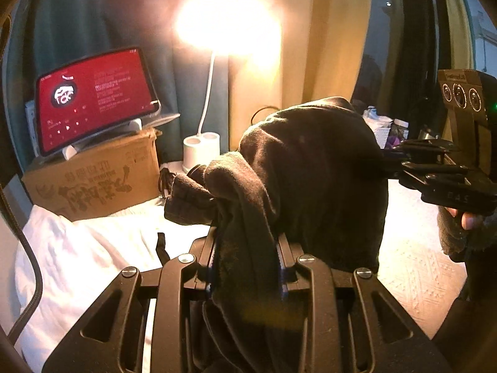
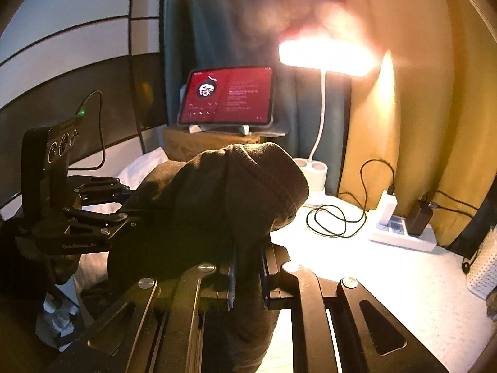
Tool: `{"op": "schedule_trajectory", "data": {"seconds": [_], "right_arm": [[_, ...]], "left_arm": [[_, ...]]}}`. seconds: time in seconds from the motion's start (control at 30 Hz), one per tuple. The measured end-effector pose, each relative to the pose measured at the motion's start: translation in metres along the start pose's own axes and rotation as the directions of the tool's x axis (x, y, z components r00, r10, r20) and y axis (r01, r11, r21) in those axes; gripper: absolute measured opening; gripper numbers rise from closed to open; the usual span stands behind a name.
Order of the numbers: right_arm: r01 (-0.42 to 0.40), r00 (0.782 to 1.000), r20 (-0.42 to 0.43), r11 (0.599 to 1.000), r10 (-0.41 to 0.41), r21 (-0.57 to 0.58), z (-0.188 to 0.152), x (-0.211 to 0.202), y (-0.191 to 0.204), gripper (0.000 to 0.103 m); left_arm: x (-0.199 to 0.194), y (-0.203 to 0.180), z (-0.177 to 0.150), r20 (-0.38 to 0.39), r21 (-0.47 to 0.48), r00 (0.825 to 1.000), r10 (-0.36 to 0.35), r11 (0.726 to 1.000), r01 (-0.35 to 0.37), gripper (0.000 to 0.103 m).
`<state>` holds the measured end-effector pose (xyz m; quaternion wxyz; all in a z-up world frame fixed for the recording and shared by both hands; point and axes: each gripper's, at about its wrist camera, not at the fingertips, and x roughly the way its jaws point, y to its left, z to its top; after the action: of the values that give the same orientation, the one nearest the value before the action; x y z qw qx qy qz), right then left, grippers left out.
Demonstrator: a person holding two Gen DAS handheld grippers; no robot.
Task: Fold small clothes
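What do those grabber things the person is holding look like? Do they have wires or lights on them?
Both are black metal. The left gripper has linked bars joined by shiny round screws, three round lenses on a block, a green light, a black cable and pale lettering. The right gripper has the same lenses on a tan block. A dark frayed sleeve covers that wrist.

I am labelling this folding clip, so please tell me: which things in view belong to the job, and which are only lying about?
Job:
- dark garment
- left gripper, shut on it
- right gripper, shut on it

Lying about:
- tablet
- cardboard box
- lamp
- power strip
- coiled cable
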<state>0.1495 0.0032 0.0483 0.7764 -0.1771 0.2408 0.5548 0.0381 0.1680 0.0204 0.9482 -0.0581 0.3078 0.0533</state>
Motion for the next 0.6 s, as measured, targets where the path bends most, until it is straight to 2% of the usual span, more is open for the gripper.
{"op": "schedule_trajectory", "data": {"seconds": [0.37, 0.6], "right_arm": [[-0.035, 0.996, -0.086, 0.997, 0.040, 0.063, -0.009, 0.068, -0.032, 0.012], [-0.046, 0.988, -0.144, 0.993, 0.062, 0.108, -0.026, 0.111, -0.053, 0.012]], "left_arm": [[0.055, 0.026, -0.003, -0.103, -0.033, 0.995, 0.006, 0.999, -0.010, 0.028], [0.088, 0.036, -0.013, -0.181, -0.036, 0.983, 0.026, 0.999, -0.033, 0.028]]}}
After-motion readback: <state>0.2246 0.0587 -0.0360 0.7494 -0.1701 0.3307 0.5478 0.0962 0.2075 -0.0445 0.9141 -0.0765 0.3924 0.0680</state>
